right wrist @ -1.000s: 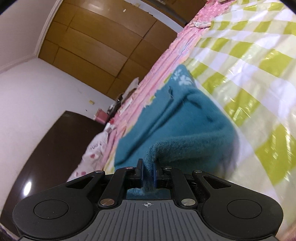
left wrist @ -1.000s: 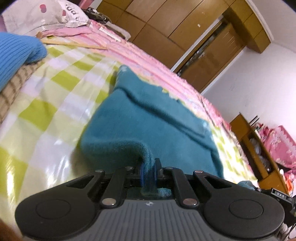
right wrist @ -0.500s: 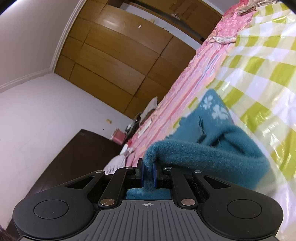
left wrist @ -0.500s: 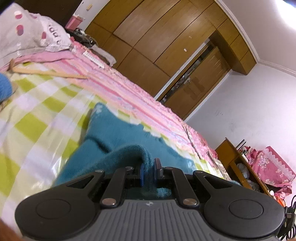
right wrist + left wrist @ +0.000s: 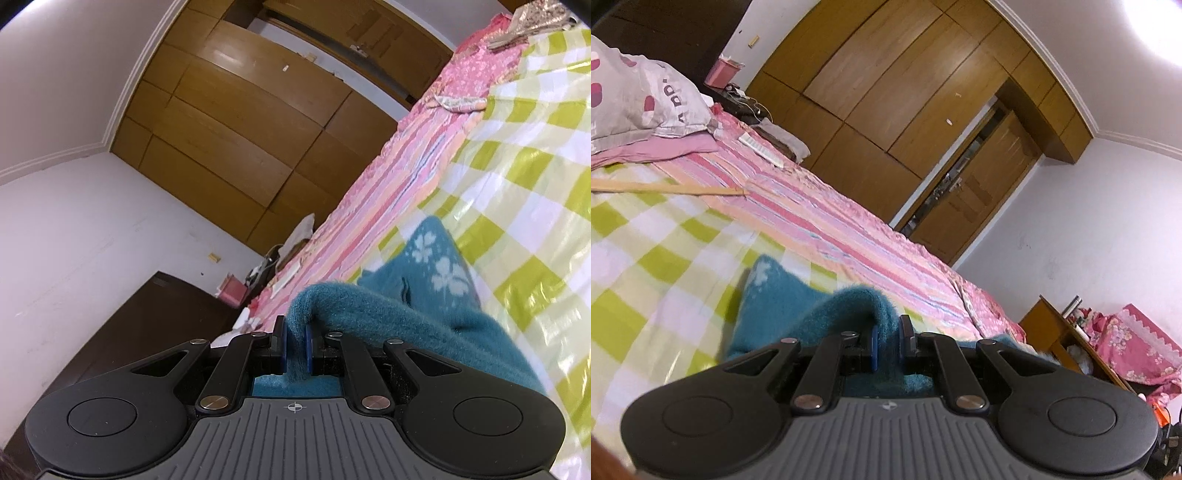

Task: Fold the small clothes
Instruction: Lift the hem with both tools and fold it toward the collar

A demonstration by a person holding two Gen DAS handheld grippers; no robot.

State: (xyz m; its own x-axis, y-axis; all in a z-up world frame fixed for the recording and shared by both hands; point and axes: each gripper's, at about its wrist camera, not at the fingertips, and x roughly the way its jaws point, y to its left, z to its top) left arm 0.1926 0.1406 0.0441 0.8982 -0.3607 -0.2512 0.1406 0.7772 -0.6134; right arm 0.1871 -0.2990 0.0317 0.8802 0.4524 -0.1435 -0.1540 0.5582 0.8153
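Near edge of the teal sweater [image 5: 775, 314] is now carried high off the bed [image 5: 665, 258]. A second ago most of the garment was seen lying flat below both cameras; now only its far end, with the pale flower print [image 5: 439, 266], is seen resting on the green-checked sheet [image 5: 517, 184]. Both views are pitched up toward the wardrobe [image 5: 886, 110] and wall, so a lift-and-tilt of both grippers is indicated.

Left gripper [image 5: 886, 341]: jaws clenched on a ridge of sweater fabric, which is humped up just ahead of the blue pads [image 5: 873, 347]. Right gripper [image 5: 294, 345]: the same, jaws clamped on a fold of the knit, with cloth draped away to the right and down to the sheet. Grip looks unchanged across the interval; no slip is seen.

Meaning for the task: the fold-over appears to be mid-swing. The held edge is judged ready to be carried forward over the flowered end and laid down, which would halve the garment. Two corners are held at similar height, so an even crease is likely if both are advanced together.

Risk: the fuzzy knit is thick and is bunched between the jaws; it may be dragged rather than rolled, shifting the far end on the slick sheet.

Pillow [image 5: 639, 96] and wooden stick [image 5: 665, 188] lie well apart from the work.
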